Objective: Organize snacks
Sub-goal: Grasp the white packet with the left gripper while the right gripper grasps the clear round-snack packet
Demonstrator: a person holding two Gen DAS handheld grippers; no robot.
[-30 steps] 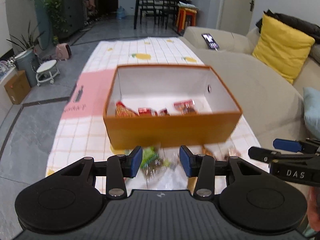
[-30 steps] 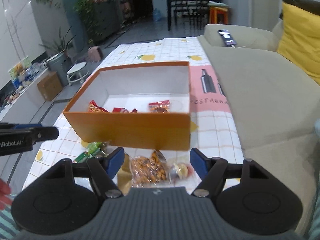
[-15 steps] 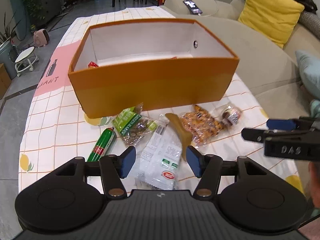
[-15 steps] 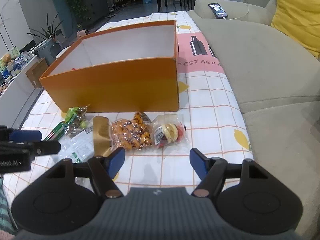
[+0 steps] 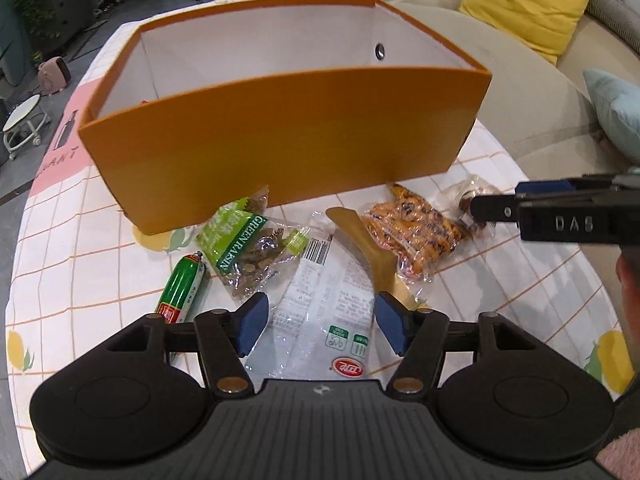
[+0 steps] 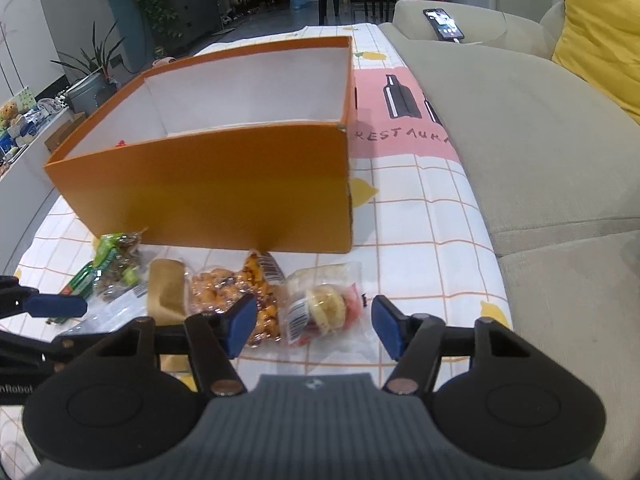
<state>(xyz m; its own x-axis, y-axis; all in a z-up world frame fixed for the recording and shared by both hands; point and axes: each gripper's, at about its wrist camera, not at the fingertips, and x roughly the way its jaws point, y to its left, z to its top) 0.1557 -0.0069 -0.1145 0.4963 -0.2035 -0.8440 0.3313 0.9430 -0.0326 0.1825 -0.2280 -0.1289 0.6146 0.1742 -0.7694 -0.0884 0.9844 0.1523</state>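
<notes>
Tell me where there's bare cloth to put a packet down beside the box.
Free: the tablecloth between the orange box and the sofa, and the strip left of the green sausage stick. Crowded: in front of the box, where raisin bag, white packet and orange snack bag overlap.

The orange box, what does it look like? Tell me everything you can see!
The orange box is a big open cardboard-looking box with no lid, orange outside and white inside. It has a small round metal-ringed hole in one end wall. It sits upright on the checked tablecloth beside the sofa. A tiny bit of red shows low inside, but most of the floor is hidden. The green raisin packet lies at its front wall, perhaps touching it. Neither gripper touches it.
</notes>
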